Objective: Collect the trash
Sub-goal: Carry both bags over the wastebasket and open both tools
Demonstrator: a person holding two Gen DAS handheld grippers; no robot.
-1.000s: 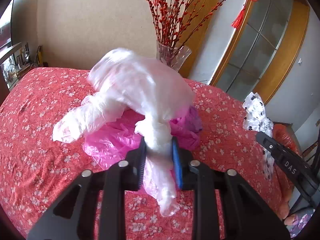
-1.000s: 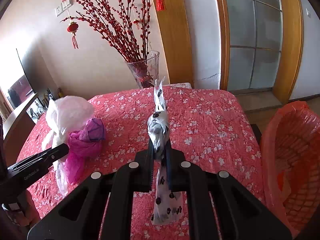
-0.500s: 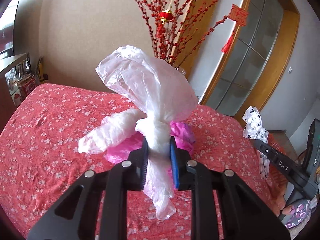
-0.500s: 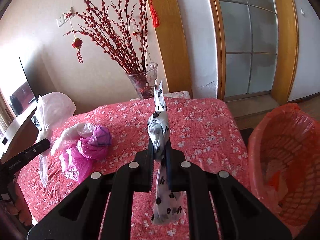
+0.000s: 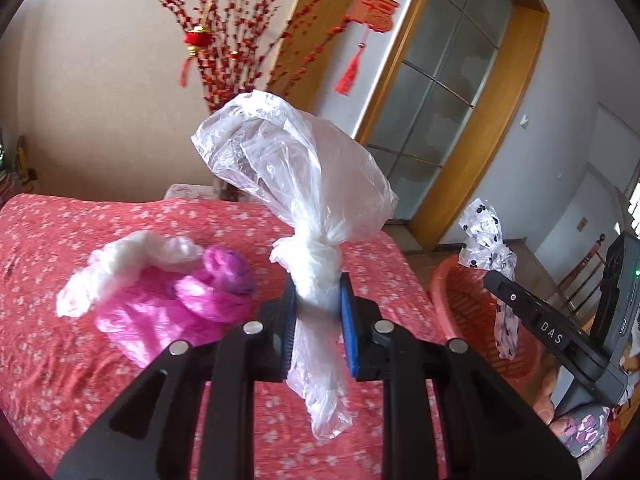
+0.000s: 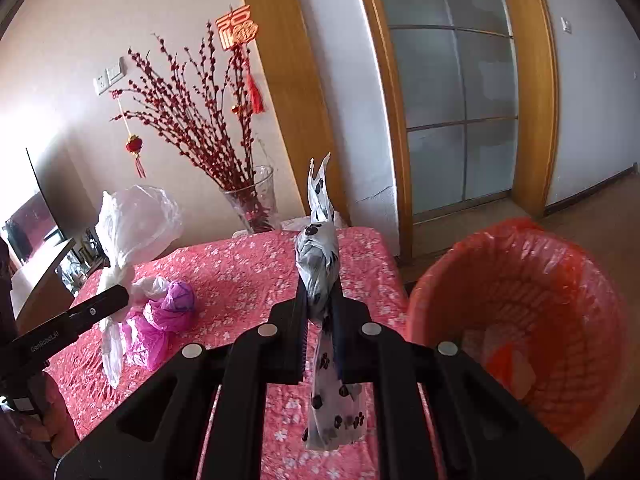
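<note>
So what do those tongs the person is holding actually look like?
Both tongs, left and right, are matte black with angular arms, silver round screw heads and ribbed blue pads inside the fingers. White lettering runs along their sides, "DAS" on the right one.

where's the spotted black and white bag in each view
Left wrist view: the spotted bag is at the right edge, pinched in the right tongs, over the orange bin.
Right wrist view: the spotted bag is at centre, clamped upright in the right tongs, its tail hanging below.
Shared landmark: the pink bag on the red floral tablecloth.
</note>
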